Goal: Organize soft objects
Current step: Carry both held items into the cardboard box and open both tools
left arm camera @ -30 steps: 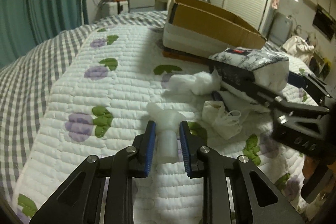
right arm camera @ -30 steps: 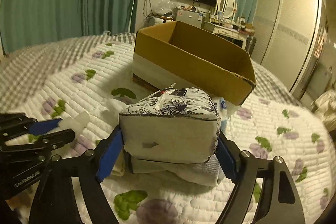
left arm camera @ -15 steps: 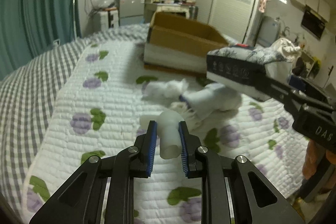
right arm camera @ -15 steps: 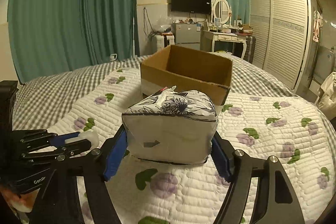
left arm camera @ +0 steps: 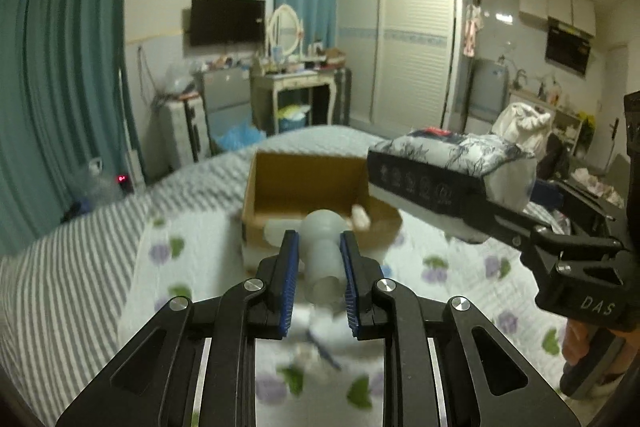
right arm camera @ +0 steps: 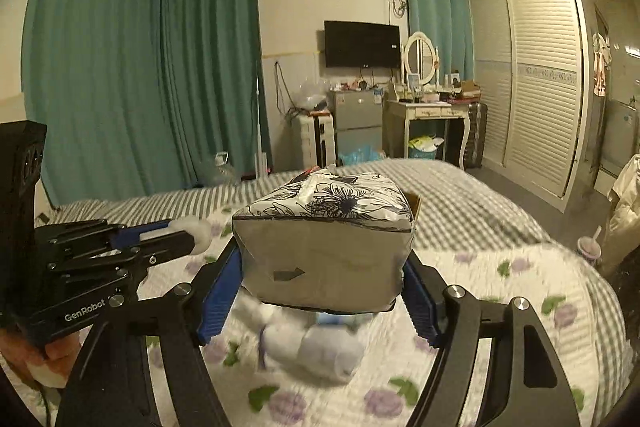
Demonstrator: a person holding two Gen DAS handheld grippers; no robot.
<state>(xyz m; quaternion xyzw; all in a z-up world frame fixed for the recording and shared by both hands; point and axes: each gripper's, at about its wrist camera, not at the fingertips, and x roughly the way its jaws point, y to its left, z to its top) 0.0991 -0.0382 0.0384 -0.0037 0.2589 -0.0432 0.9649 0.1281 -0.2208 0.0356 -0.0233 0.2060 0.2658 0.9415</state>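
Observation:
My left gripper [left arm camera: 318,255] is shut on a soft white roll [left arm camera: 322,247] and holds it in the air in front of the open cardboard box [left arm camera: 304,187]. My right gripper [right arm camera: 324,267] is shut on a floral tissue pack [right arm camera: 326,239], also lifted above the bed; the pack shows in the left wrist view [left arm camera: 448,183] at the right. The box is mostly hidden behind the pack in the right wrist view, with one corner [right arm camera: 414,205] showing. The left gripper with its white roll [right arm camera: 196,231] shows at the left of that view.
Soft white items [right arm camera: 312,343] lie blurred on the quilted floral bedspread [right arm camera: 520,307] below the grippers. A desk with mirror [right arm camera: 424,103], wardrobe [right arm camera: 540,87] and green curtains [right arm camera: 120,67] stand beyond the bed. A cup [right arm camera: 588,249] stands at the right.
Both grippers have lifted higher and tilted up with their loads. The box now sits straight ahead of the left gripper, and the room beyond fills more of both views.

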